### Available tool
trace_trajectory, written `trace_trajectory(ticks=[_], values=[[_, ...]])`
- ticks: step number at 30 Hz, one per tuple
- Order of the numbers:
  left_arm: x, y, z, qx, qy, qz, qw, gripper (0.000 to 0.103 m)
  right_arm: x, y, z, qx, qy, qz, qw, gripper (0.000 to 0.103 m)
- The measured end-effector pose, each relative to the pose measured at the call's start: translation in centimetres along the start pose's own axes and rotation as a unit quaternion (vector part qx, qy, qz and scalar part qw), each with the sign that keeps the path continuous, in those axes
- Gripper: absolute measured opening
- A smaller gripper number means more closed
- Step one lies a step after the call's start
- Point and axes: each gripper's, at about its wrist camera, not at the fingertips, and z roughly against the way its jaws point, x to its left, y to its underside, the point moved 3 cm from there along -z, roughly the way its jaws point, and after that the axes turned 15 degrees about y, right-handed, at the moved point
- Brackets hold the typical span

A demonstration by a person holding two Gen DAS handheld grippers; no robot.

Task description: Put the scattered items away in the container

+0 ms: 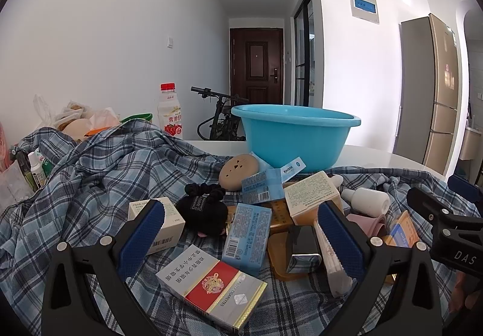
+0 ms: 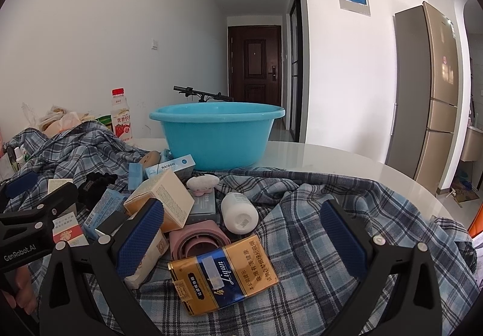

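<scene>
On the plaid cloth (image 2: 317, 215), a RAISON box (image 2: 173, 167) touches the blue basin (image 2: 217, 137).

Both cameras sit low and close over the cluttered bench, each looking forward between its own two blue-padded fingers toward the hallway door. The left wrist view sits left of the other, its tool (image 1: 240, 224) spread wide above the red-and-white cigarette pack (image 1: 212, 290); the right tool (image 1: 446, 230) enters at its right edge. The right wrist view looks past its tool (image 2: 241, 233), likewise spread wide, over the gold cigarette pack (image 2: 223, 274), with the left tool (image 2: 33, 224) at its left edge. Both share the blue basin (image 1: 295, 137) (image 2: 215, 137) ahead, the plaid cloth (image 1: 90, 179) (image 2: 317, 230) and the white bottle (image 1: 366, 201) (image 2: 240, 213).
</scene>
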Motion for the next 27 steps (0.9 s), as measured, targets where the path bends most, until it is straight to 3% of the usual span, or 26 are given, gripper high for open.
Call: trace_trajectory(ticks=[10, 20, 27], values=[[0.0, 0.2, -0.2, 0.013, 0.007, 0.009, 0.9998, 0.103, -0.2, -0.1, 0.2, -0.003, 0.002, -0.004, 1.0, 0.103], [0.2, -0.1, -2.0, 0.06, 0.03, 0.02, 0.9975, 0.103, -0.3, -0.1, 0.4, -0.01, 0.005, -0.008, 1.0, 0.103], [0.2, -0.6, -2.0, 0.062, 0.043, 0.022, 0.9969, 0.103, -0.5, -0.2, 0.6, -0.014, 0.007, -0.012, 1.0, 0.103]])
